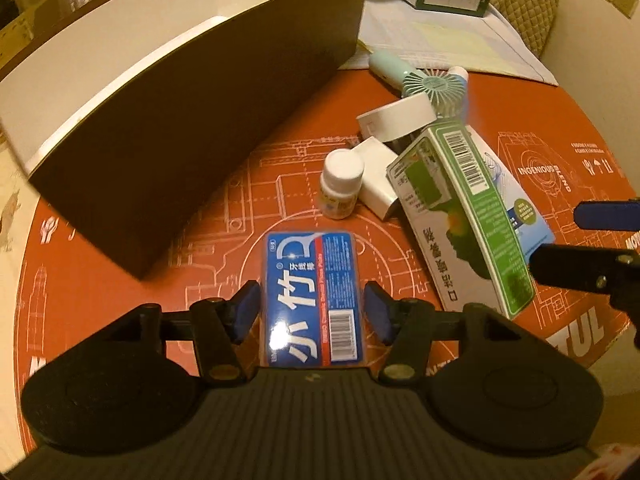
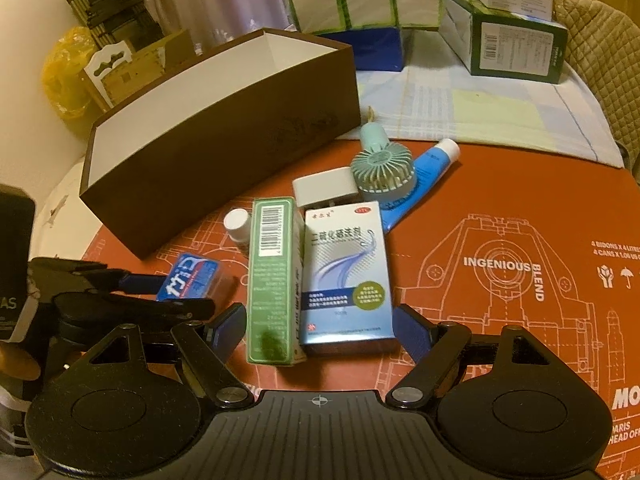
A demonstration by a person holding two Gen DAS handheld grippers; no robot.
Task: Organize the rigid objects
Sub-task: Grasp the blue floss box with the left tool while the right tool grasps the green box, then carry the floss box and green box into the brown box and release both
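The left gripper hangs over the blue floss-pick case, which lies flat on the orange printed mat; its blue pads stand either side of the case, the left one at or very near the case's edge and the right one a little clear, so the jaws are about half open with no firm hold that can be seen. The right gripper sits lower on the mat with its jaws wide, framing the near ends of two cartons without touching them: the green box on its side, and the white-and-blue box just beside it. Behind these lie a small white pill bottle, a white adapter, a mint handheld fan and a blue tube partly under the fan; the open brown box with a white inside stands to the left rear, nothing visible inside it.
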